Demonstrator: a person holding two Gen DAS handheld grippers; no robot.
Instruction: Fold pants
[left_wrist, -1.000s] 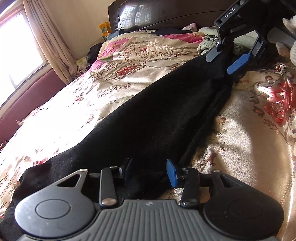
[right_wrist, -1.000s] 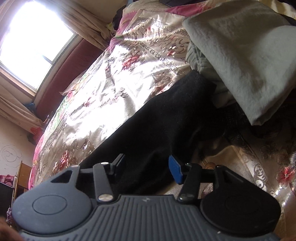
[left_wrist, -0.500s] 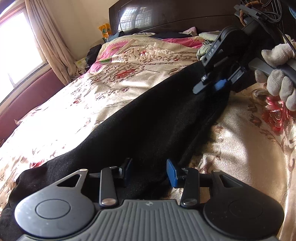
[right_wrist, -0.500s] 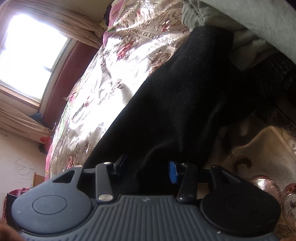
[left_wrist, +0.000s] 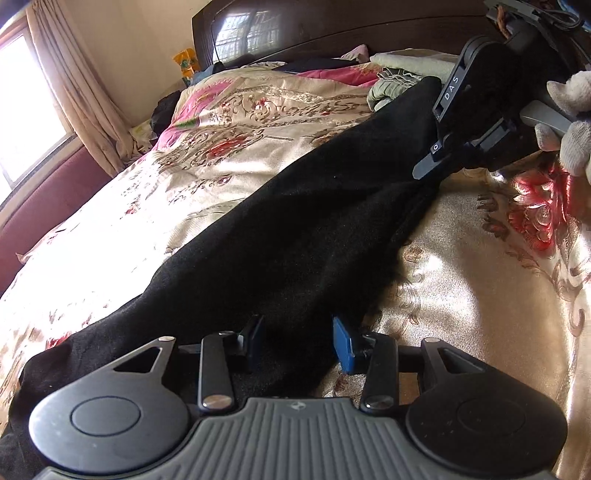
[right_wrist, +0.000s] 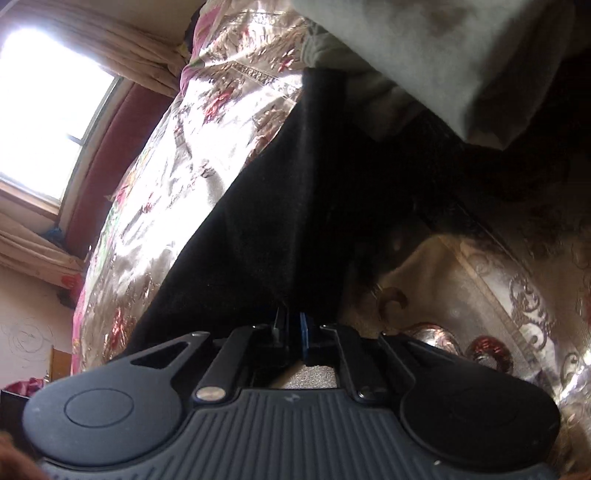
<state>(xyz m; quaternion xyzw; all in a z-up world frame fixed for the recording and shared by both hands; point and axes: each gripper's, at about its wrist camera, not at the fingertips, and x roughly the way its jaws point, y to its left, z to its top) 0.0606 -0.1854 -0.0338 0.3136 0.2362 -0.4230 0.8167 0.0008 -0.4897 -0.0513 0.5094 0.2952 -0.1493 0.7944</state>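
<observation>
Right gripper (right_wrist: 292, 328): fingers pinched nearly shut on a thin fold of the pants (left_wrist: 295, 229), black cloth caught between the pads at the end of the garment nearest the headboard (left_wrist: 332, 26). Left gripper (left_wrist: 300, 341): fingers part open, astride the other end of the pants; cloth lies between them, but the pads do not visibly press it, so no grip there that I can confirm. Pants run as one long dark band across the bed (left_wrist: 480, 295), from the left gripper up toward the headboard, where the right gripper (left_wrist: 439, 162) and a gloved hand (left_wrist: 569, 122) show at the far end. Step in hand, as I judge it: securing both ends before the fold. Next move likely calls for the left fingers to close on their end, then one end carried over to meet the other, edges kept level. Edges: the pants' edge on the side away from the window (left_wrist: 22, 122) is ragged and bunched, not straight; it may need a tug flat. Room: open bedspread on both sides of the pants. Near the headboard a pile of grey clothes (right_wrist: 424, 55) lies just beside the held end, crowding the right gripper; lift clear of it.
</observation>
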